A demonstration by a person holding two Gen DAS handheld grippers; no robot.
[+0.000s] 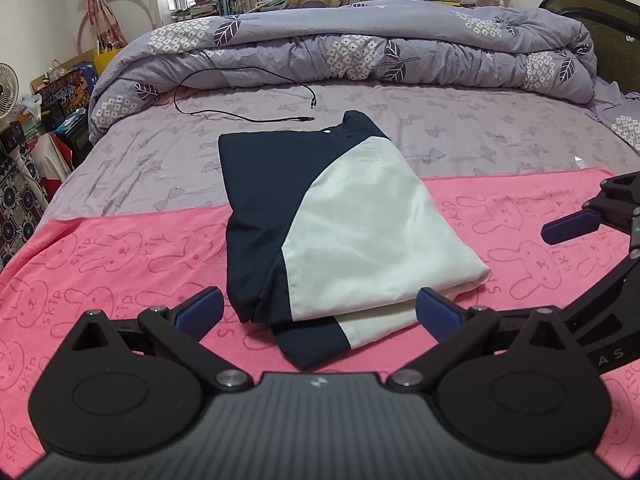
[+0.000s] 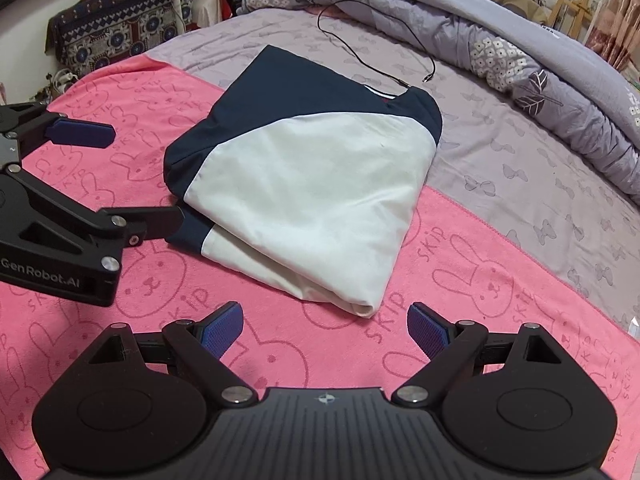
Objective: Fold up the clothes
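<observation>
1. Shirt (image 1: 320, 216) is lying folded into a compact bundle, navy and white panels up, straddling the pink towel (image 1: 120, 256) and the lilac bedsheet (image 1: 460, 120) on the bed.
2. Fold is looking mostly done: sides are tucked in, the collar end is sitting at the far edge, and the outline is roughly rectangular.
3. One lower layer is sticking out at the near edge, a navy-and-white flap poking from under the top layer, so the stack is not sitting square.
4. Left hand-held gripper (image 1: 320, 312) is hanging at the shirt's near edge with its jaws standing wide apart; the blue pads are flanking the protruding flap and are gripping nothing.
5. Right hand-held gripper (image 2: 324, 332) is also standing open and empty, hovering over the towel just short of the shirt's white corner, not touching it.
6. In the right wrist view the left unit is showing at the frame's left, one finger lying right beside the shirt's navy edge; contact there cannot be told.
7. Judgement: the task is sitting near its end for this garment. What is probably remaining is a last half-fold or a tidy-up of that loose flap, then smoothing.
8. No other garments are showing, only a rolled duvet (image 1: 360, 48) and a black cable (image 1: 240, 116) behind the shirt, well clear of both units.
</observation>
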